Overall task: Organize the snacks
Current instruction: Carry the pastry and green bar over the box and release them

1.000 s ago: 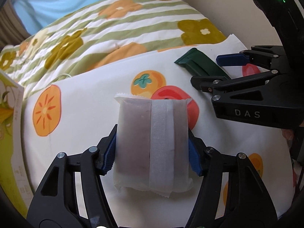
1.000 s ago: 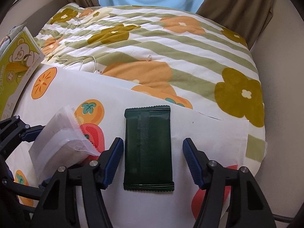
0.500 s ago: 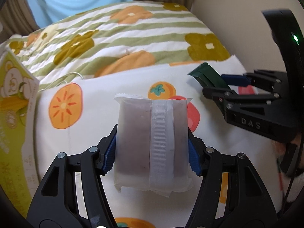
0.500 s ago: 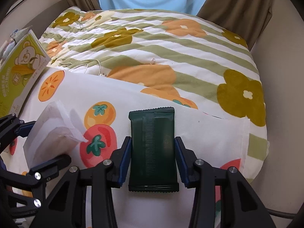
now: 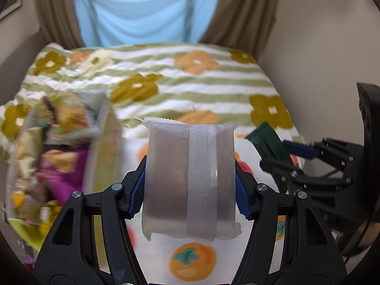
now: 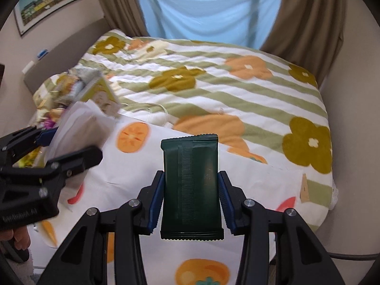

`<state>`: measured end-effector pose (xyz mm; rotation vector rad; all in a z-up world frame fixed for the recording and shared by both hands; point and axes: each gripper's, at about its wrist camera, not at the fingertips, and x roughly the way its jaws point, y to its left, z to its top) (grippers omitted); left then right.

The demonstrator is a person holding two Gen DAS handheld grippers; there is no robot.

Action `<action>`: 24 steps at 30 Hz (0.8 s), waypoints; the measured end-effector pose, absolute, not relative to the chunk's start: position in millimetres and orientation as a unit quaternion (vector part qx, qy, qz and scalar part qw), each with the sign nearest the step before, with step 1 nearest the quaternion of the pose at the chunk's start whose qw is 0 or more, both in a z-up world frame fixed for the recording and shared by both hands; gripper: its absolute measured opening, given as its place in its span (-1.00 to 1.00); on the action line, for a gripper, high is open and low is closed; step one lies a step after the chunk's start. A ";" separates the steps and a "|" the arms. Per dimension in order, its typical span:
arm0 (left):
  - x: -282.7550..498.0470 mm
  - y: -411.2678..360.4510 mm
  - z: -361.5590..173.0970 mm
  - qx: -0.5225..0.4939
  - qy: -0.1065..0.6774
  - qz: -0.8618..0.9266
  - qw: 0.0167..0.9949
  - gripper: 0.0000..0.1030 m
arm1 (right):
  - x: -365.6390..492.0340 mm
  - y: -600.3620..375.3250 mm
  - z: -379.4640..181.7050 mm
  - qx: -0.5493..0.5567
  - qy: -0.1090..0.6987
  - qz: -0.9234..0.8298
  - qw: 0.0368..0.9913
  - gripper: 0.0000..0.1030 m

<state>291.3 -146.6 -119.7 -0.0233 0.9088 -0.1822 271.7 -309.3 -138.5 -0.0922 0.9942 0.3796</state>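
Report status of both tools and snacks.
Left tool shut on frosted white snack packet. Right tool shut on dark green snack packet. Nothing in the way.

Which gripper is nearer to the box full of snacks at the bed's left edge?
Left. The left gripper, shut on the frosted white packet, is right beside the snack box; the right gripper, holding the dark green packet, is farther right.

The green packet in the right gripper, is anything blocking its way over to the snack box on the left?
Yes: the left gripper, shut on the frosted white packet, sits between the green packet and the snack box.
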 end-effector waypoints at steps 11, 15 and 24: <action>280.6 6.6 -76.3 -0.038 0.420 -0.055 0.905 0.15 | 257.9 -184.1 -76.5 -0.022 0.417 0.239 0.877 -0.22; 286.1 57.0 -82.3 -0.034 0.435 -0.068 0.897 0.15 | 259.3 -139.7 -73.8 0.003 0.418 0.232 0.878 -0.22; 298.2 115.2 -122.1 -0.019 0.486 -0.135 0.863 0.15 | 257.6 -67.0 -85.1 0.043 0.443 0.183 0.877 -0.22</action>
